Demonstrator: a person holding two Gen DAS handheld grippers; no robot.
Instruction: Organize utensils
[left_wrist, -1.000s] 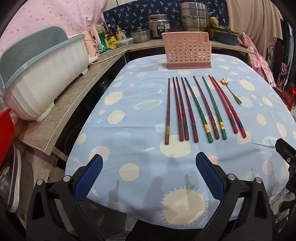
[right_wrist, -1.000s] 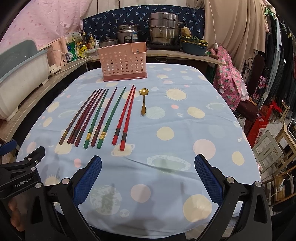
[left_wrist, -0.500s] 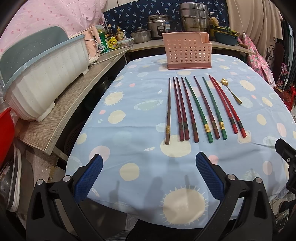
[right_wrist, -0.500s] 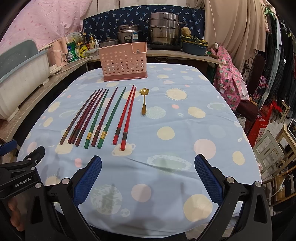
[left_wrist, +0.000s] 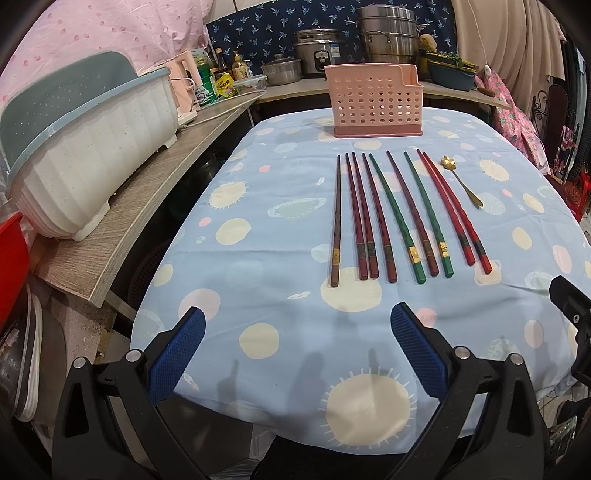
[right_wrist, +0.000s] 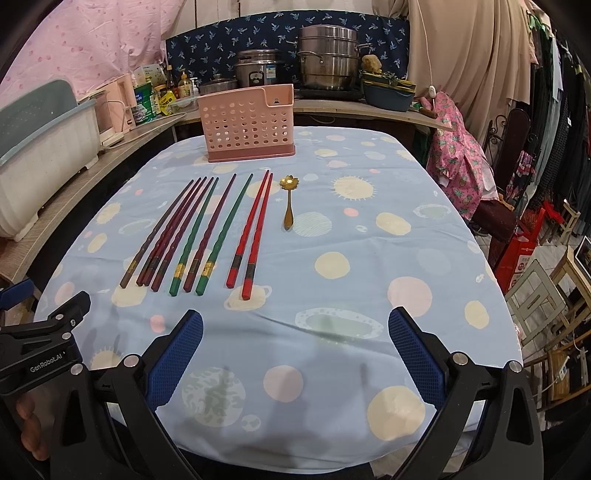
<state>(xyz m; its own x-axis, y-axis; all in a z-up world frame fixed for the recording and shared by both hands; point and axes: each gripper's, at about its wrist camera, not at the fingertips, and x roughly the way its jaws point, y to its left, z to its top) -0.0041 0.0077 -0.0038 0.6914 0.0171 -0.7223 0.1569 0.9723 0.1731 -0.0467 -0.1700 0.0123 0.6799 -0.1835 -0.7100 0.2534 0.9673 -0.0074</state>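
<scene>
While your left claw (left_wrist: 295, 350) and right claw (right_wrist: 295, 350) hang spread wide, empty, above bench (right_wrist: 369, 295) near edge: chopsticks (left_wrist: 391, 218), spoon (right_wrist: 288, 201) lie before holder (right_wrist: 247, 125), untouched.

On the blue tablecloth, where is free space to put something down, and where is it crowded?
Free: the tablecloth right of the gold spoon, and the strip between the chopsticks and both open grippers, left and right. Crowded: the chopstick row, with a narrow gap before the pink holder.
</scene>
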